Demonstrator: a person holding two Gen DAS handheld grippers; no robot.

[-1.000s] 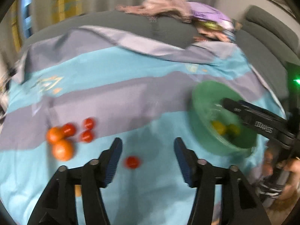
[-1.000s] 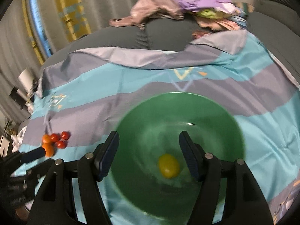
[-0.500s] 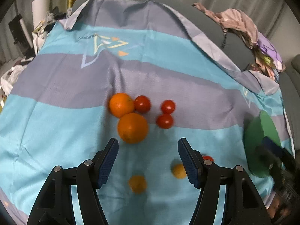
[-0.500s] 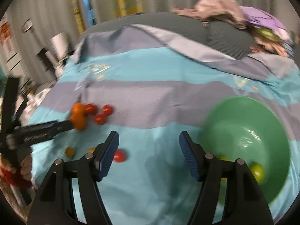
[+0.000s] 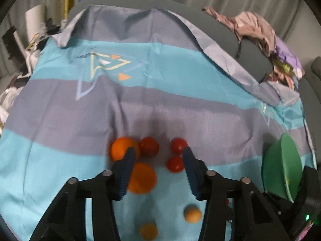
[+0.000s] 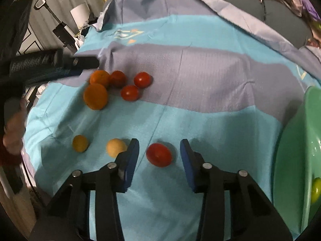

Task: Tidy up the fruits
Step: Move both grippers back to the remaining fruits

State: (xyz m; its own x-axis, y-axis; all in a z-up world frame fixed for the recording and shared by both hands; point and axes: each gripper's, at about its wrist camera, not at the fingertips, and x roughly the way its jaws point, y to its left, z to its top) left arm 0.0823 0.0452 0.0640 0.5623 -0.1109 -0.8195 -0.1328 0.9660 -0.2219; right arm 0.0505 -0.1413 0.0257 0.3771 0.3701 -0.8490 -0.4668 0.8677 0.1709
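A: What has just changed?

B: Both grippers have swung away from the green bowl (image 6: 291, 140) at the right edge and dropped over the loose fruit on the striped cloth (image 6: 200, 60). Their jaws are closing. The right gripper (image 6: 159, 150) brackets a lone red tomato (image 6: 158, 154), pads not yet touching. The left gripper (image 5: 158, 158) straddles the far cluster, its pads beside the large orange (image 5: 141, 177) but gripping nothing.

A: So two pickups are starting?

B: Likely; each fruit then goes to the bowl.

A: Count, biggest first?

B: One bowl; two oranges; four red tomatoes, three in the cluster; two small yellow-orange fruits nearer left; at least one yellowish fruit (image 6: 316, 188) in the bowl.
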